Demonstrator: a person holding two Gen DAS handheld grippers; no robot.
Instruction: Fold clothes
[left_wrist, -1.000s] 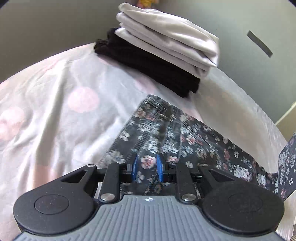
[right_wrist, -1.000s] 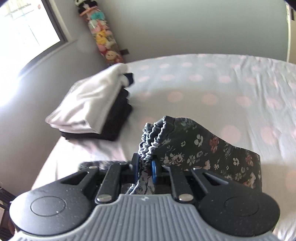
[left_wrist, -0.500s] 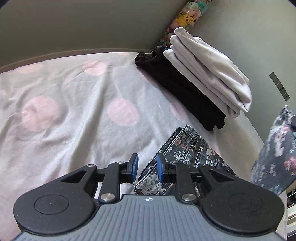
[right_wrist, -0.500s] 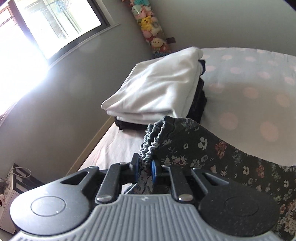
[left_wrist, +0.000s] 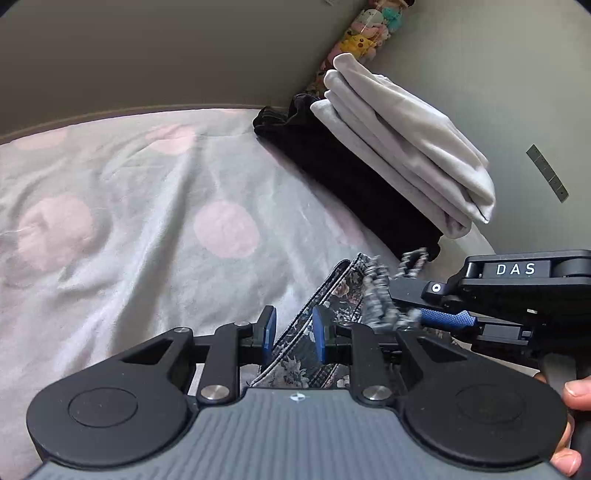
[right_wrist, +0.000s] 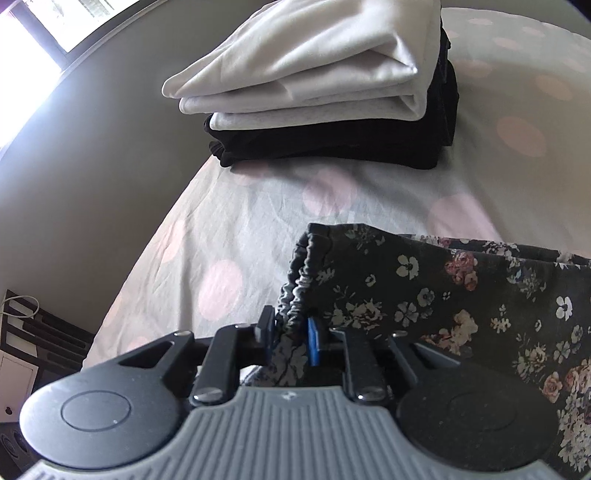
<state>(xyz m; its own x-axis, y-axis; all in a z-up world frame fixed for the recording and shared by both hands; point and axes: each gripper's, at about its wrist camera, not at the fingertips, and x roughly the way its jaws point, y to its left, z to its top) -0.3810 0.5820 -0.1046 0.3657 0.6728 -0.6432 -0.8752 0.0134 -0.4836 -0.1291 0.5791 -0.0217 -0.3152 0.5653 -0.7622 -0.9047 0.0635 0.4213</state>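
While the right tool (right_wrist: 291, 338) pinches the floral garment's (right_wrist: 461, 295) elastic waistband, the left tool (left_wrist: 293, 334) gapes apart over its hem. Edges should be aligned before release.

Bed: the bed with pink-dotted white sheet (left_wrist: 155, 229) carries all the clothes.
Stack: the folded white garment (right_wrist: 314, 70) lies on the folded black garment (right_wrist: 332, 142), at the far edge of the bed, near the wall.
Front: the dark floral fabric garment (right_wrist: 461, 291) lies on the sheet, before the stack and apart from it.
Left gripper (left_wrist: 293, 334): over the near edge of the floral garment, fingers on both sides of its hem.
Right gripper (right_wrist: 290, 332): at the gathered waistband, which sits between its fingers; in the left wrist view it comes in from the right (left_wrist: 413, 317).
Corner: the column of soft plush toys (left_wrist: 364, 33) stands behind the stack.
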